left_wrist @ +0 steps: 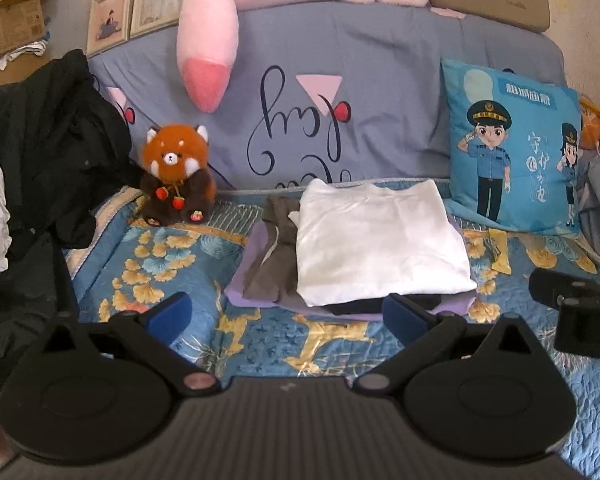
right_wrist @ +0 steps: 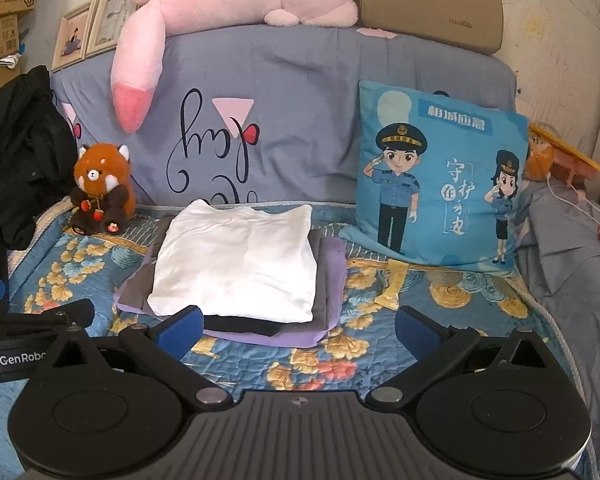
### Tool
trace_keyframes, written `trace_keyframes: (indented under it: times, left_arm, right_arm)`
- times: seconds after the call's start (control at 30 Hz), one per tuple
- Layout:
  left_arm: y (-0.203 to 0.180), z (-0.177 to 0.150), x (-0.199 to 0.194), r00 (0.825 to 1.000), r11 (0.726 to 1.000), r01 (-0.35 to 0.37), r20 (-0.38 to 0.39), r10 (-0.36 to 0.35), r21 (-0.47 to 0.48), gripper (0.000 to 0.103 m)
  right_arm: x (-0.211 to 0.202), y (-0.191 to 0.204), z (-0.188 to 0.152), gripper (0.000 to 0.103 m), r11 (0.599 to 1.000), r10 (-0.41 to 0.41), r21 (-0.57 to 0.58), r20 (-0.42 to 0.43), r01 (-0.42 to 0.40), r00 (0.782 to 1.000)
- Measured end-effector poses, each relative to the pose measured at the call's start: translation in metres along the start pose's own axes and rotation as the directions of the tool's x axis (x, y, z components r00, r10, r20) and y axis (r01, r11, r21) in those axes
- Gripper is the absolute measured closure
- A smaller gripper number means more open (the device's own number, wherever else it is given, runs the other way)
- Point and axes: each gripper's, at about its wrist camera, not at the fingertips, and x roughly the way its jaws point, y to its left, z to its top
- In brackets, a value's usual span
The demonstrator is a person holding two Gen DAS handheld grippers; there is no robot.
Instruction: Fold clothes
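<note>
Both tongs hang spread wide and empty: the left tongs and the right tongs hover just short of the stack. The folded white shirt lies flat on top of grey, black and purple garments on the floral bed quilt, between the red panda plush and the blue cartoon pillow.

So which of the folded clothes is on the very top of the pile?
The white top. It lies flat over the others, while the black, grey and purple pieces only peek out beneath its edges.
</note>
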Motion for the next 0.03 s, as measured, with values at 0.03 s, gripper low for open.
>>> trace_keyframes:
  times: [0.03]
  left_arm:
    - [0.0002,0.0001,0.0000,1.000,1.000,-0.001,-0.002,0.001,-0.001,0.000]
  right_arm:
    - [-0.0006,0.0007,-0.0003,0.000,1.000,-0.003,-0.002,0.002,0.003,1.000]
